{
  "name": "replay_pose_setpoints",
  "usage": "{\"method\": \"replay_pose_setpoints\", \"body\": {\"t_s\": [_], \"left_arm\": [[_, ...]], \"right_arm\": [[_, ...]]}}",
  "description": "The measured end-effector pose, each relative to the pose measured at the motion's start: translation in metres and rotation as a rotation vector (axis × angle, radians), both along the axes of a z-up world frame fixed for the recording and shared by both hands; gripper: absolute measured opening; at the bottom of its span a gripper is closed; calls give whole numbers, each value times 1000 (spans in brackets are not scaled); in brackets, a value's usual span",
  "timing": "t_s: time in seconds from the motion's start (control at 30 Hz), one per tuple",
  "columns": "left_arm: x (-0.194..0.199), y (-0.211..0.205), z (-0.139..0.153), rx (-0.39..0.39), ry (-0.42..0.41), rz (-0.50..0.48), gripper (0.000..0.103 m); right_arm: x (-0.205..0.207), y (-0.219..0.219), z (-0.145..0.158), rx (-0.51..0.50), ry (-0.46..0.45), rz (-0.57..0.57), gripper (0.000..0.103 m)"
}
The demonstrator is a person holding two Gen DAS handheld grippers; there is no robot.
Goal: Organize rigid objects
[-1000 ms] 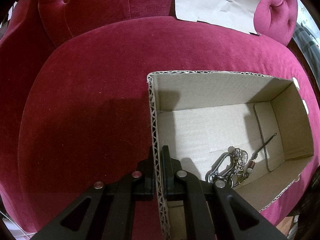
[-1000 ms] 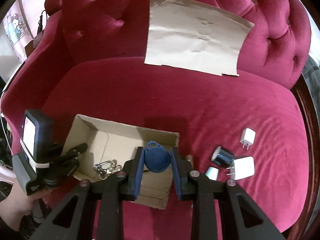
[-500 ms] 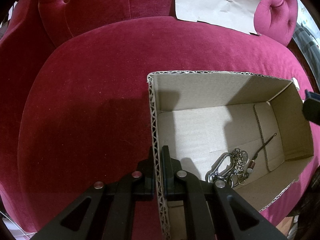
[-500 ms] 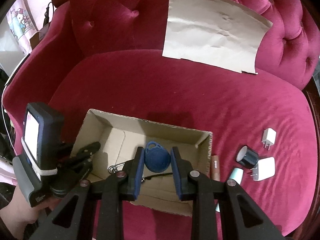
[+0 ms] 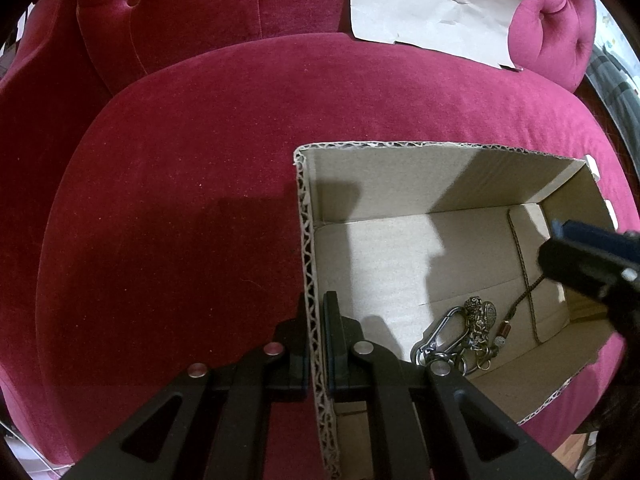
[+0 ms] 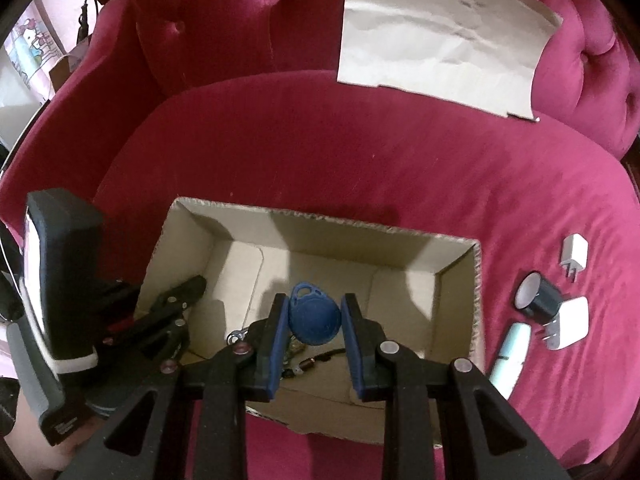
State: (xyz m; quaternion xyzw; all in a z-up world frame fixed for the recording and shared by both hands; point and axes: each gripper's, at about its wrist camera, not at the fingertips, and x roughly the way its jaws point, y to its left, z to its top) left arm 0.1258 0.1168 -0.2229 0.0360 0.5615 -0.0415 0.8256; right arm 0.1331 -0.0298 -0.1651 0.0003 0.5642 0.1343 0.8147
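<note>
The left gripper clamps the cardboard box wall at six o'clock. The right gripper grips a blue key fob above the box interior — a keychain lies inside, chargers at three o'clock on the sofa.

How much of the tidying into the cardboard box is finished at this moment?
Done: a metal keychain bunch lies in the open cardboard box. In hand: the right gripper holds a blue teardrop key fob over the box, while the left gripper clamps the box wall. Left: two white chargers, a black cylinder and a pale tube on the red sofa cushion.
</note>
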Motion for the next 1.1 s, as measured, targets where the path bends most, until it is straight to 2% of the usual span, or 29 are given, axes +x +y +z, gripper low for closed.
{"method": "replay_pose_setpoints", "body": {"t_s": [0.3, 0.7, 0.77, 0.9, 0.97, 1.07, 1.1], "left_arm": [[0, 0, 0, -1, 0, 1, 5], [0, -2, 1, 1, -1, 0, 5], [0, -2, 0, 2, -2, 0, 5], [-1, -1, 0, 2, -2, 0, 5], [-1, -1, 0, 1, -2, 1, 5], [0, -1, 0, 1, -1, 1, 5], [0, 0, 0, 1, -1, 1, 5]], "right_arm": [[2, 2, -16, -15, 21, -3, 28], [-2, 0, -9, -9, 0, 4, 29], [-4, -1, -7, -4, -2, 2, 47], [-3, -4, -2, -3, -20, -16, 67], [-3, -5, 0, -5, -29, -19, 84], [-4, -7, 2, -20, -44, -30, 100], [-3, -7, 3, -22, -47, -33, 101]]}}
